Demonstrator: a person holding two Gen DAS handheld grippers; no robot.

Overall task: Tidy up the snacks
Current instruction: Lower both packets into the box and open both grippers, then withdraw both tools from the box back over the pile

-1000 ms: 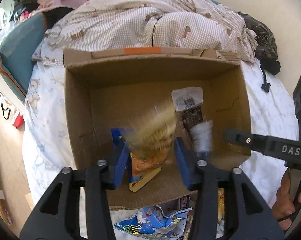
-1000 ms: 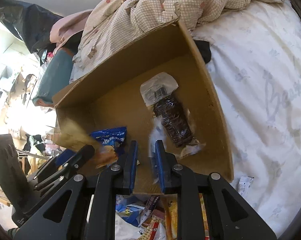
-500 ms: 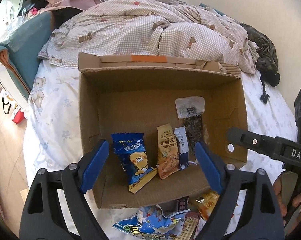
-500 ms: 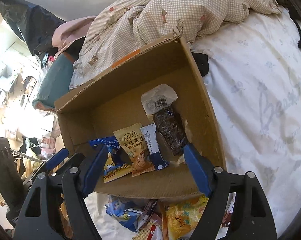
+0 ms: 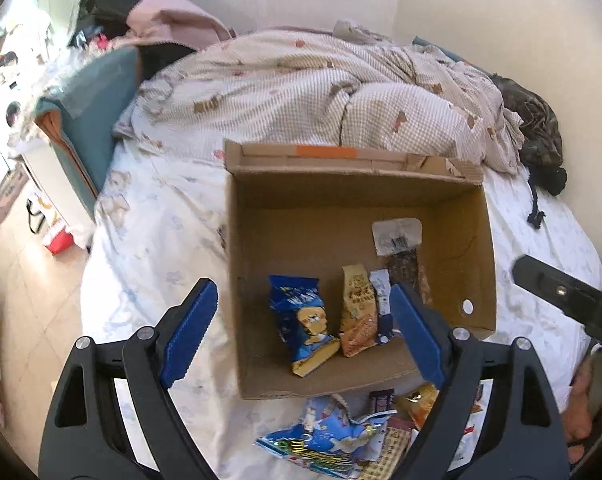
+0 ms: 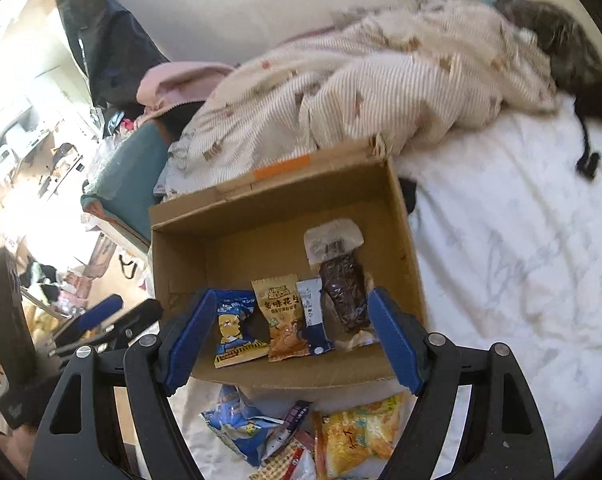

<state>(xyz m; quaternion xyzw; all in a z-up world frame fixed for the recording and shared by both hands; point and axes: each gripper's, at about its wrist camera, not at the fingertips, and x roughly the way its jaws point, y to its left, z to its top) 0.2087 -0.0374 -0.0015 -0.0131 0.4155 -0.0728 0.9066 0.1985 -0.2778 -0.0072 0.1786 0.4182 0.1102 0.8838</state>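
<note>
On the white bedsheet (image 5: 149,240) sits a cardboard box (image 5: 357,196); both hand-held grippers spread, empty.

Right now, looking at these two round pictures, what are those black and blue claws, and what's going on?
No robot here: a person holds a hand-operated clamp in each hand, each carrying a wide-angle camera looking along its blue-padded fingers. One picture comes from the left gripper, one from the right gripper. Both are open and hold nothing. On the white bedsheet sits a brown cardboard box containing a blue snack packet, an orange-tan peanut packet, a slim white-and-blue sachet and a clear bag of dark snacks. More loose snack packets lie in front of the box.
</note>
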